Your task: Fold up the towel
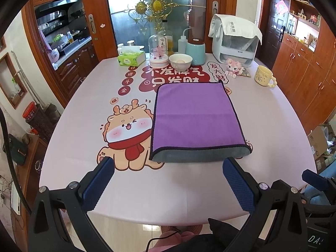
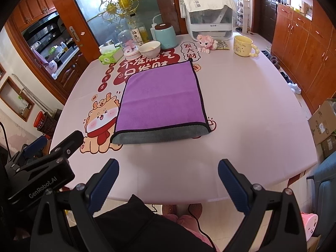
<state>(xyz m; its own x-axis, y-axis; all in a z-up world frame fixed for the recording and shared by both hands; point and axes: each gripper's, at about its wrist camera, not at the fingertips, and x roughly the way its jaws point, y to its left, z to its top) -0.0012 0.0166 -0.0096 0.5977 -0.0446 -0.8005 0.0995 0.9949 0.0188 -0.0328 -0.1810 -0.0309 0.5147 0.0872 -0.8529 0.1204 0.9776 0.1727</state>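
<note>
A purple towel (image 1: 193, 115) with a dark hem lies folded over on the pink table (image 1: 84, 178), its grey underside showing along the near edge. It also shows in the right wrist view (image 2: 161, 96). My left gripper (image 1: 168, 166) is open and empty, held just short of the towel's near edge. My right gripper (image 2: 168, 168) is open and empty, further back near the table's front edge. The left gripper's body (image 2: 42, 168) shows at the left of the right wrist view.
Along the table's far side stand a tissue box (image 1: 131, 58), a glass dome (image 1: 158, 51), a white bowl (image 1: 180, 61), a teal canister (image 1: 195, 52), a white appliance (image 1: 235, 42), a pink toy (image 1: 234, 67) and a yellow mug (image 1: 264, 76). Wooden cabinets (image 1: 304, 67) stand at right.
</note>
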